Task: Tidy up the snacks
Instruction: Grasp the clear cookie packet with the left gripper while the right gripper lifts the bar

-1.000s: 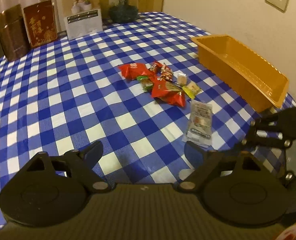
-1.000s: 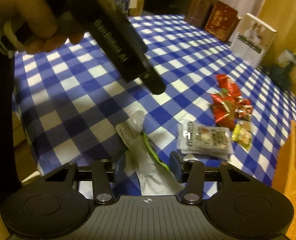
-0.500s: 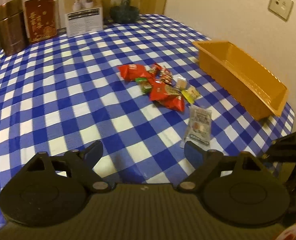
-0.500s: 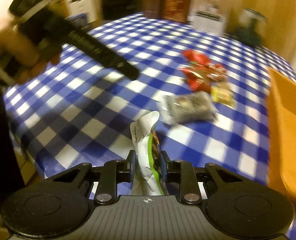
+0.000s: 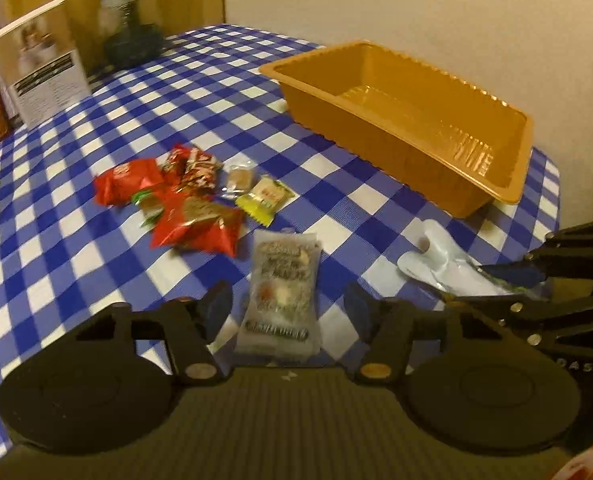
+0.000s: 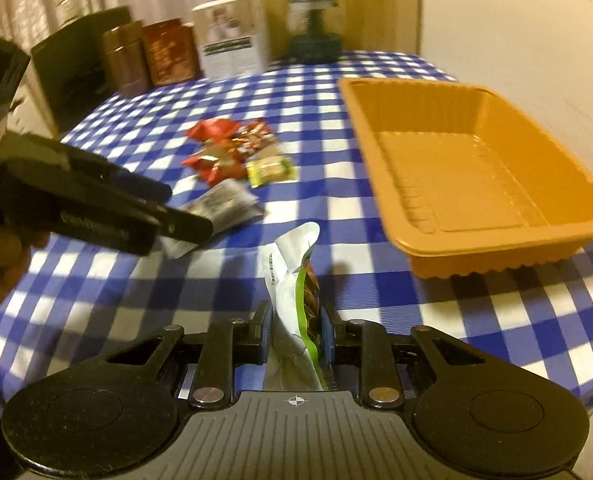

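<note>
My right gripper [image 6: 294, 326] is shut on a white and green snack packet [image 6: 292, 276] and holds it above the table edge; it also shows at the right of the left wrist view [image 5: 444, 270]. The empty orange tray [image 6: 472, 164] lies ahead to the right, also in the left wrist view [image 5: 408, 120]. My left gripper [image 5: 288, 308] is open, its fingers either side of a clear silver snack bag [image 5: 282, 284] on the checked cloth. A pile of red, yellow and small snacks [image 5: 184, 196] lies beyond it.
A white box [image 6: 232, 36], brown tins [image 6: 148, 56] and a dark glass jar [image 6: 314, 28] stand at the far edge of the blue checked table [image 6: 96, 280]. A wall runs right behind the tray. The left gripper's body [image 6: 96, 208] crosses the right wrist view.
My right gripper closed on the white and green packet, lifted it and swung toward the tray. My left gripper moved forward over the silver bag.
</note>
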A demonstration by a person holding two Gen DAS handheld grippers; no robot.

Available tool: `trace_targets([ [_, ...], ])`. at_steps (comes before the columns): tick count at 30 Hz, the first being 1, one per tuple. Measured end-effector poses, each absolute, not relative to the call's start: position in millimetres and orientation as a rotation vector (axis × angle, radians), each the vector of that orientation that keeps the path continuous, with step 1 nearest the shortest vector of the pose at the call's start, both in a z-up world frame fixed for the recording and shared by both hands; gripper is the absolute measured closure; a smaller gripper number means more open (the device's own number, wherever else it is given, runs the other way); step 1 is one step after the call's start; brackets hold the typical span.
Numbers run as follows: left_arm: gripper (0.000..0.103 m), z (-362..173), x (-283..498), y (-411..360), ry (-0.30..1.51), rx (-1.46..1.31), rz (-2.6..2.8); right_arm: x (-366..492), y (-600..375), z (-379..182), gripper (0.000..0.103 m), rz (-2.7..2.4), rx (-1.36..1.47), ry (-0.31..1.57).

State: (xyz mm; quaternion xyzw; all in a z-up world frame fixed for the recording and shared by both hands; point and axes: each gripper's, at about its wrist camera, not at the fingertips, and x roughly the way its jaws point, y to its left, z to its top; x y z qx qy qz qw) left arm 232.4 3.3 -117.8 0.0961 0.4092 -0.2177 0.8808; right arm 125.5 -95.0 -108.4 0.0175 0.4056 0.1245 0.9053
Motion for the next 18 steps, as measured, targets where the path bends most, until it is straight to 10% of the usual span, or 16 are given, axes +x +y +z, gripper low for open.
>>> trace_targets([
  [4,0.064,-129,241,-2,0.869,0.213,-0.42,127,-102,-105,0.078,0.245,0.059,0.839],
  [18,0.069,-121,232,2,0.898,0.172,-0.376,135,-97,-97,0.078,0.248,0.082,0.818],
])
